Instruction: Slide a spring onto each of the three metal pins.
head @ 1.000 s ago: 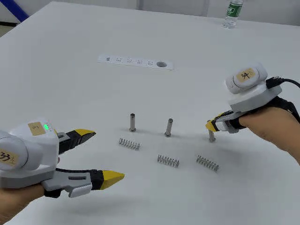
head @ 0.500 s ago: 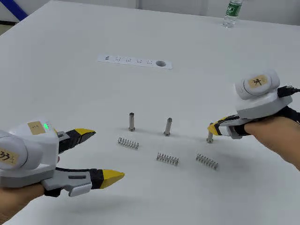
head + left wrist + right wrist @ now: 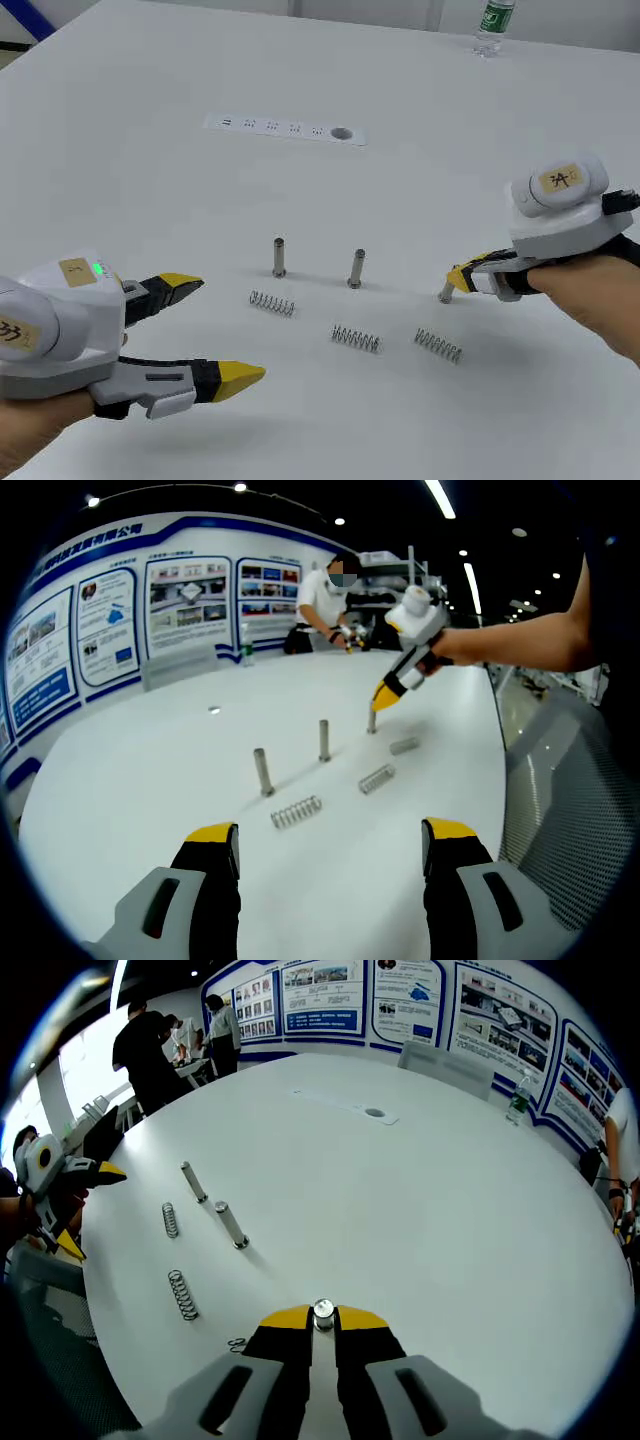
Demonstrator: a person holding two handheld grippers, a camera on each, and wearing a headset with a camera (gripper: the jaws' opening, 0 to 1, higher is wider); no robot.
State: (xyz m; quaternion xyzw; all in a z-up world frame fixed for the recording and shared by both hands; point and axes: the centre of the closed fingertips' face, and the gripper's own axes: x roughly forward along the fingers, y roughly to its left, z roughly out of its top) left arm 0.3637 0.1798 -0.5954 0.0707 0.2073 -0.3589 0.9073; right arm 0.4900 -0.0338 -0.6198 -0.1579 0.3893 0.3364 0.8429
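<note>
Count on the table: one power strip; on its near side three upright pins and three loose springs; beyond it one bottle; two grippers, left gripper and right gripper, both nearer than the strip.

The right gripper, its jaws closed on the top of the rightmost pin, has drawn back toward the bench's right edge, and the pin now leans that way.
</note>
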